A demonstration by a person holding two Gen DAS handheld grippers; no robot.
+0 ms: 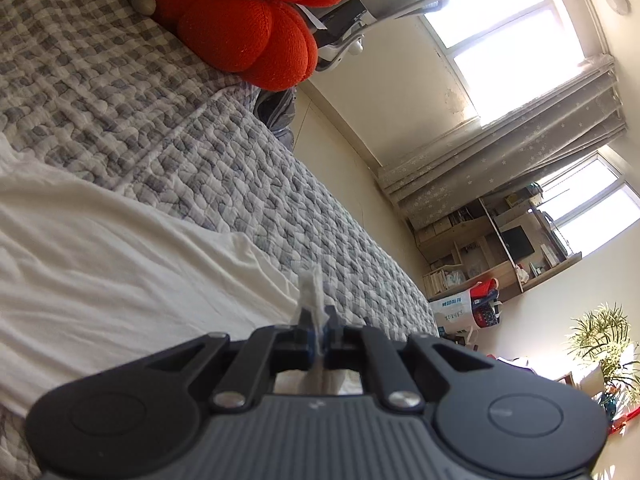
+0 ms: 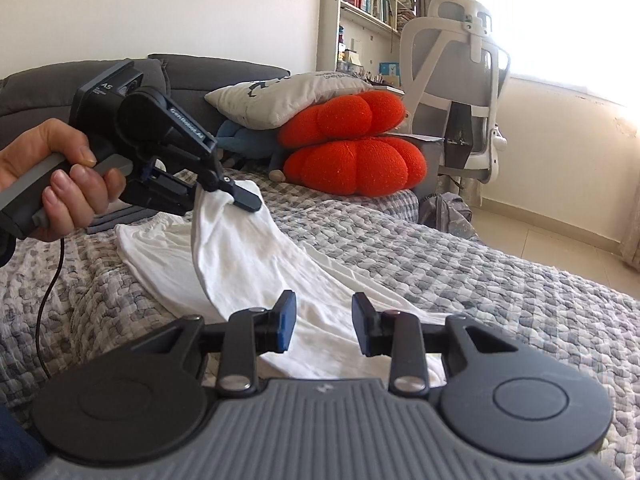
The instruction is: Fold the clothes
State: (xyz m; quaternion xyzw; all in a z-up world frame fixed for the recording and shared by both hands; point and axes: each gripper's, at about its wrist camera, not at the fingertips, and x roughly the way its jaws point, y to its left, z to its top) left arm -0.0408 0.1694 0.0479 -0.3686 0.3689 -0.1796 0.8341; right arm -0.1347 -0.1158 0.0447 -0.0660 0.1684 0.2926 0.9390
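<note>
Left gripper (image 1: pixel 318 334) jaws clench the white shirt (image 2: pixel 248 256) edge above the bed (image 2: pixel 500 280); right gripper (image 2: pixel 324 324), jaws released, should pinch the near hem evenly before folding.

White garment (image 2: pixel 256 264), thin soft fabric, lies spread and rumpled across the grey checked quilt of the bed (image 2: pixel 500 272). One edge is lifted off the bed, pinched in the closed left tongs (image 2: pixel 236 196), and the cloth drapes down from there in a loose fold over the flat part. The near end runs under the right tongs (image 2: pixel 323 320), which stand spread apart above it.
</note>
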